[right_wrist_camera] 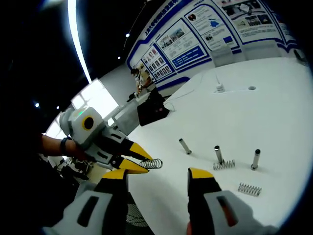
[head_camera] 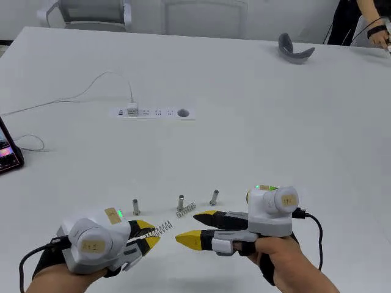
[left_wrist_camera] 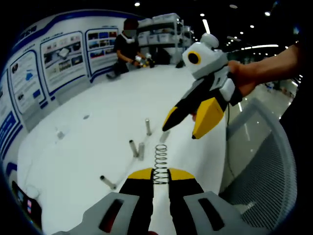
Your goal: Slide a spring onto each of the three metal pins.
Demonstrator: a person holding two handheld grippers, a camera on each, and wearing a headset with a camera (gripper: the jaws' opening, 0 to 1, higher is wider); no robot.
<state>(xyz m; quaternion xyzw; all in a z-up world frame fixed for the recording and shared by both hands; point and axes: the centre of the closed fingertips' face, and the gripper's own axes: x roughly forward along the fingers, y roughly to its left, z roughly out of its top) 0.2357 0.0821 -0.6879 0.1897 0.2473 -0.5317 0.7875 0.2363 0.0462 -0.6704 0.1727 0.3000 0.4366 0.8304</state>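
Note:
Three short metal pins stand in a row on the white table: left pin (head_camera: pixel 136 206), middle pin (head_camera: pixel 181 202), right pin (head_camera: pixel 214 197). All are bare. My left gripper (head_camera: pixel 153 233) is shut on one end of a spring (head_camera: pixel 162 229), which sticks out from its yellow tips (left_wrist_camera: pixel 160 161) toward the pins. My right gripper (head_camera: pixel 186 227) is open and empty, just right of that spring. A second spring (head_camera: pixel 186 210) lies beside the middle pin. In the right gripper view a third spring (right_wrist_camera: pixel 249 188) lies on the table nearer than the right pin (right_wrist_camera: pixel 255 159).
A white power strip (head_camera: pixel 153 113) with a plugged cable lies mid-table. A dark device (head_camera: pixel 9 152) sits at the left edge and a grey curved band (head_camera: pixel 295 50) at the far right. A person's hand (head_camera: pixel 379 33) works at the far corner.

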